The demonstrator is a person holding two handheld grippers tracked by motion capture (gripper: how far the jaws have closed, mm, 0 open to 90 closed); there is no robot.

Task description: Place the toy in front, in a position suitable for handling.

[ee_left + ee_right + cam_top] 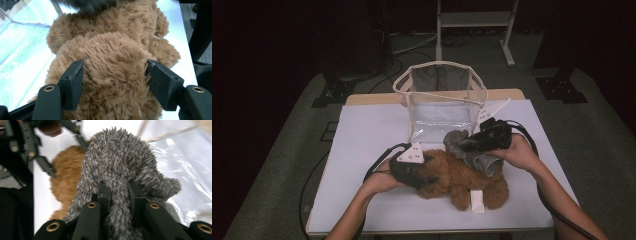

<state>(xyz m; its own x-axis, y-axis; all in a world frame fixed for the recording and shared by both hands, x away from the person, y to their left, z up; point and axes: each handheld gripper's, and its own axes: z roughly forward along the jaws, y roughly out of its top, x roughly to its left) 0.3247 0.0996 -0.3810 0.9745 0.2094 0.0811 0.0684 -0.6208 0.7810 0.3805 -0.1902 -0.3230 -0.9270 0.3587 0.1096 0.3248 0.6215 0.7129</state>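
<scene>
A brown teddy bear (462, 177) lies on the white table top (367, 140). My left gripper (424, 175) is at its left end. In the left gripper view the bear's fur (112, 32) bulges between the two black pads (73, 82), which press on it from both sides, so my left gripper (115, 67) is shut on the bear. My right gripper (467, 145) hovers just above the bear's middle, shut on a grey plush toy (482, 162). A strip of the grey plush (112, 157) is pinched between its jaws (117, 186), and the rest hangs in front.
A clear bag with beige trim (439, 95) stands open right behind the toys, its plastic wall (180, 152) close to the grey plush. A white tag (477, 201) sticks out from the bear. Cables trail off both grippers. Dark floor and a stand lie beyond the table.
</scene>
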